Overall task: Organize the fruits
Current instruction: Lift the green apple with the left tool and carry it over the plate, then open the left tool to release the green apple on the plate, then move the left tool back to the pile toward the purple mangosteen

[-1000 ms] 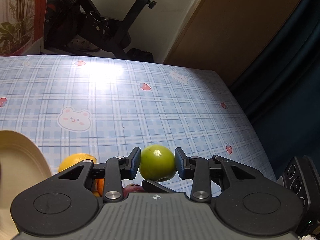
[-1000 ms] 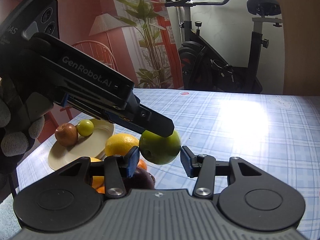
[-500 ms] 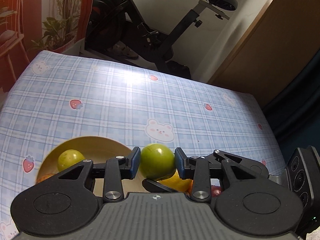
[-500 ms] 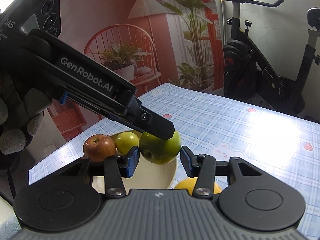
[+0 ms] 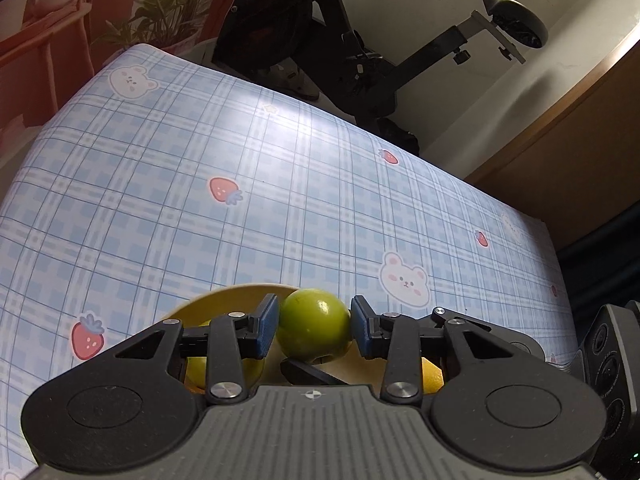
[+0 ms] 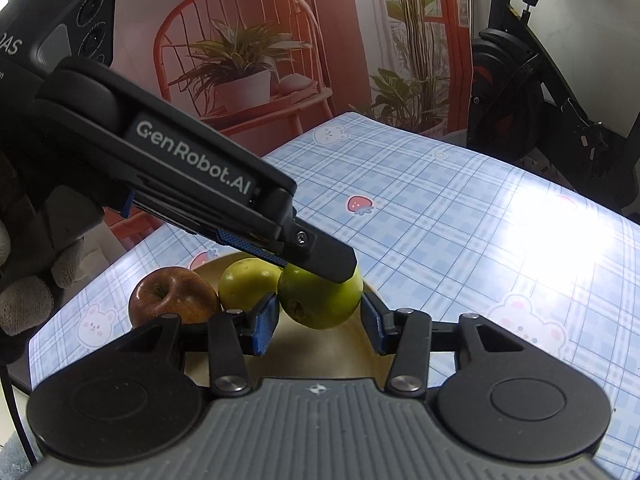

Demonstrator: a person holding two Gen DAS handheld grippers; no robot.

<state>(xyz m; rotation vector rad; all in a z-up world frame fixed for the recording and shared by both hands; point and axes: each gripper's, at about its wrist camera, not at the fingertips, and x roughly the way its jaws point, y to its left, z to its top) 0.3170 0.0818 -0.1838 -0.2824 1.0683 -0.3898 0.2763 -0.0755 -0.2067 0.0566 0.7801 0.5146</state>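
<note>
Over the yellow plate [image 6: 368, 364], both grippers meet on one green apple [image 6: 320, 300], so the step in hand looks like carrying this fruit to join the others. The left gripper [image 5: 314, 330] pinches the apple between its blue pads, and in the right wrist view its fingertip [image 6: 332, 262] lies across the top of the fruit. The right gripper [image 6: 320, 322] brackets the same apple from below: its left pad touches the skin, but its right pad seems to stand a little clear, though the curved lens makes that hard to judge. On the plate just beside sit a red apple [image 6: 172, 296] and a smaller green fruit [image 6: 248, 284].

Next, as I judge it, the apple must be lowered into the bare part of the plate, clear of its neighbours, before the pads let go, or it may roll onto the checked tablecloth [image 5: 280, 200].
</note>
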